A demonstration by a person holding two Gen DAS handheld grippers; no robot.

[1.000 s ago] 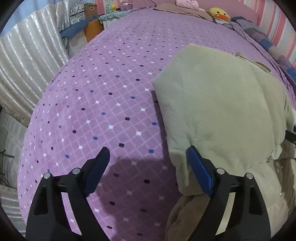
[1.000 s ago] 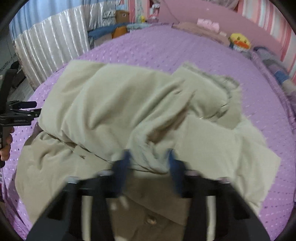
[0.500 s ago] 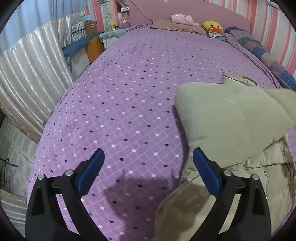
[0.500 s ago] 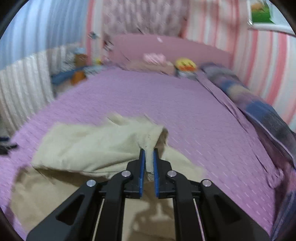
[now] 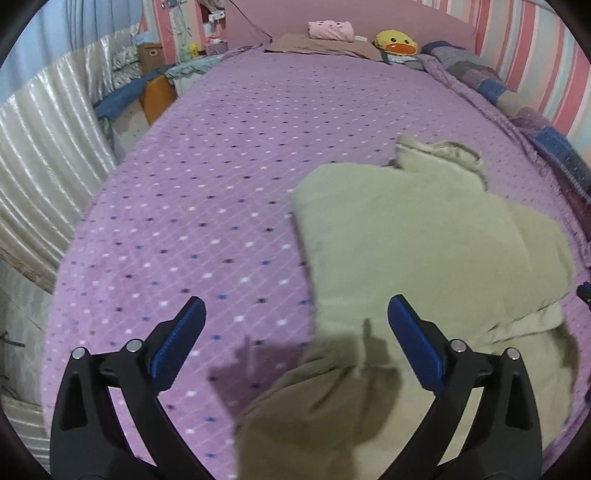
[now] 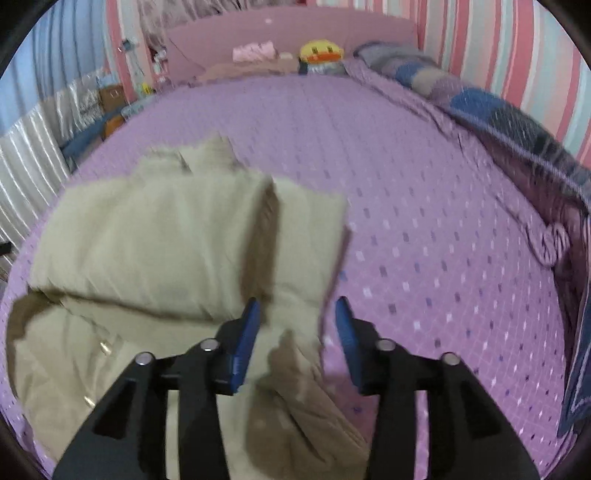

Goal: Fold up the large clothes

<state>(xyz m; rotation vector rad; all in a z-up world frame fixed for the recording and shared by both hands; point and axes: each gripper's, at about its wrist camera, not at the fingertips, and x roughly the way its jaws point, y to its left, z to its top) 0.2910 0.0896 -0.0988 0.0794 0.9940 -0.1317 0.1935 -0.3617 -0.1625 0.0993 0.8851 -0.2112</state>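
Note:
A large beige padded coat (image 5: 417, 240) lies partly folded on the purple patterned bedspread (image 5: 221, 184). In the left wrist view my left gripper (image 5: 295, 332) is open and empty, held above the coat's near left edge. In the right wrist view the coat (image 6: 155, 236) shows a folded panel on top, with snap buttons (image 6: 105, 347) on the lower layer. My right gripper (image 6: 297, 332) is open and empty, just above the coat's right edge.
A pillow, a pink folded cloth (image 5: 330, 29) and a yellow duck plush (image 5: 397, 42) sit at the headboard. A patchwork quilt (image 6: 480, 107) runs along the striped wall. Boxes and clutter (image 5: 151, 85) stand beside the bed on the left.
My right gripper, shut on a fold of the coat half a second ago, has opened and let it drop. The left gripper has lifted and drawn back a little, still open.

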